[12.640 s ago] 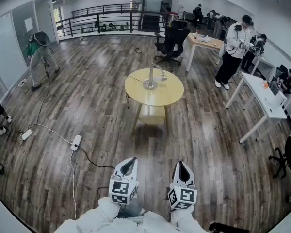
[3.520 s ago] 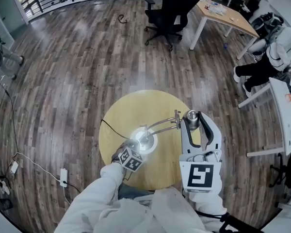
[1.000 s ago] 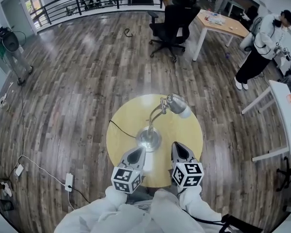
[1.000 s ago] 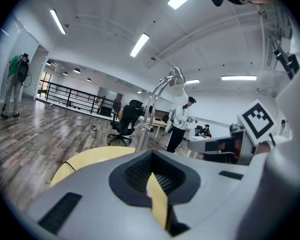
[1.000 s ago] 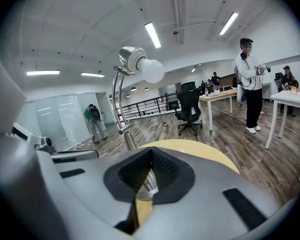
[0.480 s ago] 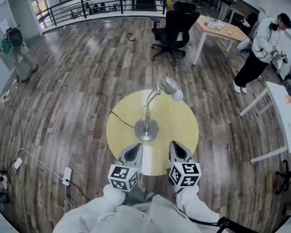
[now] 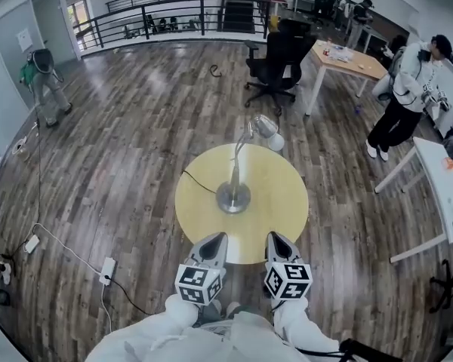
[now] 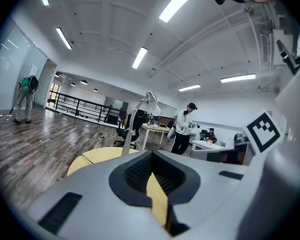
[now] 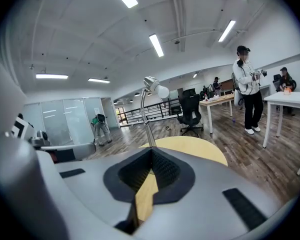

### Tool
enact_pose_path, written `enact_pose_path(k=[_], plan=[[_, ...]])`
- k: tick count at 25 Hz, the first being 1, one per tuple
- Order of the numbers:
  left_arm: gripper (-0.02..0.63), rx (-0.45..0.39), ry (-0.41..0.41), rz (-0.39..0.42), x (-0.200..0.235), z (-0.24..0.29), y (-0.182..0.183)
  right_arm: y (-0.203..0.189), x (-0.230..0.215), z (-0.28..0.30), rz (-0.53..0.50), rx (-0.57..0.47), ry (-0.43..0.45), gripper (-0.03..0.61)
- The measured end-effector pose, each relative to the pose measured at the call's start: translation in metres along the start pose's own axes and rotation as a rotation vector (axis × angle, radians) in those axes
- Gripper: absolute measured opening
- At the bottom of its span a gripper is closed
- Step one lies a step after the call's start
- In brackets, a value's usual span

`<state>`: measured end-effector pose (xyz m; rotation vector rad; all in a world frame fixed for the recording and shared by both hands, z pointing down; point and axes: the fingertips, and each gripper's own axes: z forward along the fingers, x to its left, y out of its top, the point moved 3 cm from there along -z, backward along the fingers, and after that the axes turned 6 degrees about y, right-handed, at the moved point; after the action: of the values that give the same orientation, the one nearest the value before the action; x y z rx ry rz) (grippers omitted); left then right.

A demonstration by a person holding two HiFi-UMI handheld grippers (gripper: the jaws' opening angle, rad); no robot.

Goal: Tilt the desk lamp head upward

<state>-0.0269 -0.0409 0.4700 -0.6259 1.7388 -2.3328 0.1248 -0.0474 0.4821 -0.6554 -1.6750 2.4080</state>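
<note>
the jaws of the left gripper [image 7: 213, 241] are closed tip to tip with nothing between them, and the jaws of the right gripper [image 7: 276, 240] are likewise pressed together and empty. both grippers sit close to the person's body at the near edge of the desk [image 7: 283, 221], well apart from the desk lamp [image 7: 236, 168]. judged from this, the tilting contact is not under way; the lamp head [image 7: 267, 129] faces outward, away from the person, so the step in hand is probably a check of the result. if more tilt is needed, the left gripper should press on the lamp base [image 7: 233, 197] to stop it sliding or tipping. the right gripper should then open, take the head by its body and turn it slowly about its joint, without pulling on the thin stem. the lamp stands near the middle of the round yellow desk. it has a shiny round metal base, a slim curved metal stem and a small metallic head with a pale mouth. a dark cord [image 7: 199, 185] runs from the base toward the left edge of the desk.
</note>
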Motion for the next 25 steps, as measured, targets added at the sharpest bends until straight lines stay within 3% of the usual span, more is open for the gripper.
enact_pose_path(k=[8, 25], plan=[[-0.002, 0.002, 0.008, -0.032, 0.013, -0.019, -0.006, -0.002, 0.022, -0.007, -0.052, -0.024, -0.001, 0.012], [-0.002, -0.015, -0.021, -0.016, 0.012, -0.012, 0.004, 0.003, 0.014, -0.009, -0.06, -0.03, -0.039, 0.012]])
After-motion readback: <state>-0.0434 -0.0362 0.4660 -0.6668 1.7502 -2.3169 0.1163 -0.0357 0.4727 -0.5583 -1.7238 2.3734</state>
